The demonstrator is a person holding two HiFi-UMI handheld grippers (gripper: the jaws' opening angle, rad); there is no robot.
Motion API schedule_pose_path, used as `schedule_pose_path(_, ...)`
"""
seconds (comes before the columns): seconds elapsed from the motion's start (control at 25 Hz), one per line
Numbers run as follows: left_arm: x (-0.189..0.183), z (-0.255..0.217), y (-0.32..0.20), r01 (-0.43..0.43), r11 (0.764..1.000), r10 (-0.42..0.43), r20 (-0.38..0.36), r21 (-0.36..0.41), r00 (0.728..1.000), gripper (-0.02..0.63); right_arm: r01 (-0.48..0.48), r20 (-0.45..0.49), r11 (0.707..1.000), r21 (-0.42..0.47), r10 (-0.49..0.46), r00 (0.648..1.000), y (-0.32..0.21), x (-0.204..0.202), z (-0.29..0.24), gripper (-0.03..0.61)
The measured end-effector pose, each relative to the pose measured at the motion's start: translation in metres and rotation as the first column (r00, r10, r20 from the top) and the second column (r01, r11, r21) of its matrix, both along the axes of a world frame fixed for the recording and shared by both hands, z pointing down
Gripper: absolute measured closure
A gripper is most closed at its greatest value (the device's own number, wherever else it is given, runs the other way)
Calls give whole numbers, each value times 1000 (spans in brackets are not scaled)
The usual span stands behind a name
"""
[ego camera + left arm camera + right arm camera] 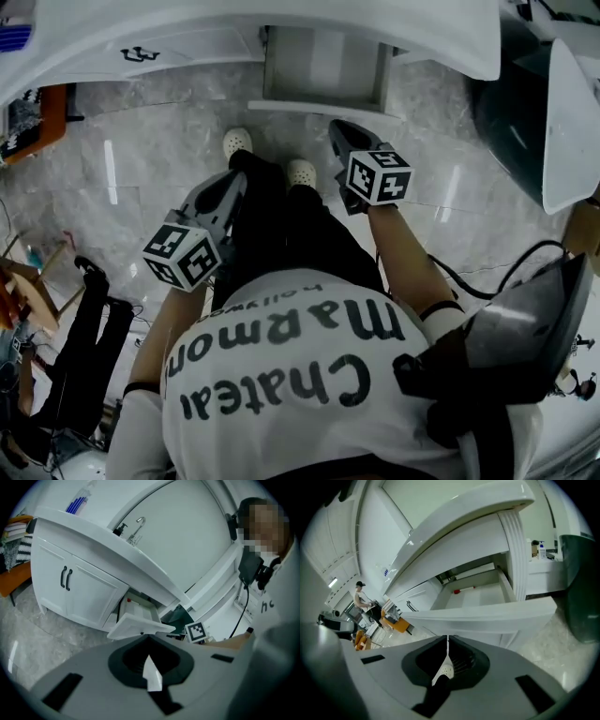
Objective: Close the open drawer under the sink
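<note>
**A:** Which step of the job was in hand?

**B:** The approach, by my reading. The drawer (319, 107) stood pulled well out from the white cabinet, just below the countertop (281, 42) and straight ahead of the person's shoes (301, 172). Nothing was pressing on its front panel.

**A:** And the two tools?

**B:** Both were pressed together at the tips with nothing between them. The right gripper (341, 131) was the nearer one, pointing down toward the drawer front (487, 616), which ran right across its own view just beyond the closed jaws (447, 641). I saw no contact. The left gripper (231, 184) hung lower in the head view, beside the person's leg and well apart from the drawer. Its jaws (149, 641) were shut too, and it saw the drawer (140, 627) from off to one side.

**A:** So what did the next move call for?

**B:** No grasp. I'd judge a push was enough: set the closed right tips flat against the middle of the front panel and drive it straight in along its runners. A push near a corner might skew the drawer and jam it.
</note>
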State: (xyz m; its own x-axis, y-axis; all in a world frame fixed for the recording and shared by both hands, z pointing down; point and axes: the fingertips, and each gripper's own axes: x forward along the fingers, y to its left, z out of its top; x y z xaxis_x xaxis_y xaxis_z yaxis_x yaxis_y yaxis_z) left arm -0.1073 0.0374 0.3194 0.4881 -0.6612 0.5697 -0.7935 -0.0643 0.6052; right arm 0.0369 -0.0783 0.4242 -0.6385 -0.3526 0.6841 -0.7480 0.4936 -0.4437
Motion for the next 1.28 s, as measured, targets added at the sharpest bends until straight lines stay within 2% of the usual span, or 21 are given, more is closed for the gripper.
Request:
schedule_pose_path(0.28, 13, 27, -14, -139, 990, 139, -5, -33, 990, 607, -86, 24, 996, -30, 86, 996, -7, 0, 26, 566)
schedule_pose_path(0.36, 16, 33, -14, -148, 988, 147, -18, -37, 989, 607, -85, 33, 996, -31, 86, 996, -5, -2, 31, 553)
schedule_pose_path(0.44, 19, 40, -12, -145, 989, 143, -38, -44, 989, 606, -79, 38, 996, -35, 80, 996, -5, -5, 36, 423)
schedule_pose_path(0.52, 22, 49, -9, -153, 987, 151, -50, -50, 987, 606, -85, 41, 996, -31, 86, 995, -7, -8, 41, 416)
schedule_pose_path(0.68, 29, 72, -4, -171, 984, 168, -67, -57, 984, 606, -113, 20, 993, 44, 112, 994, -10, -14, 47, 417)
schedule_pose_path(0.8, 32, 85, -3, -155, 986, 149, -99, -53, 984, 606, -170, 8, 979, 116, 171, 985, -14, -16, 49, 416)
schedule_pose_path(0.92, 37, 97, -3, -155, 987, 148, -133, -42, 980, 606, -184, 7, 965, 187, 186, 983, -15, -20, 49, 414)
schedule_pose_path(1.04, 39, 105, -9, -171, 985, 168, -135, -16, 977, 606, -225, 36, 949, 222, 222, 974, -17, -22, 49, 427)
schedule_pose_path(1.28, 37, 101, -24, -139, 988, 148, -140, 72, 979, 607, -248, 43, 922, 298, 247, 968, -18, -24, 47, 448)
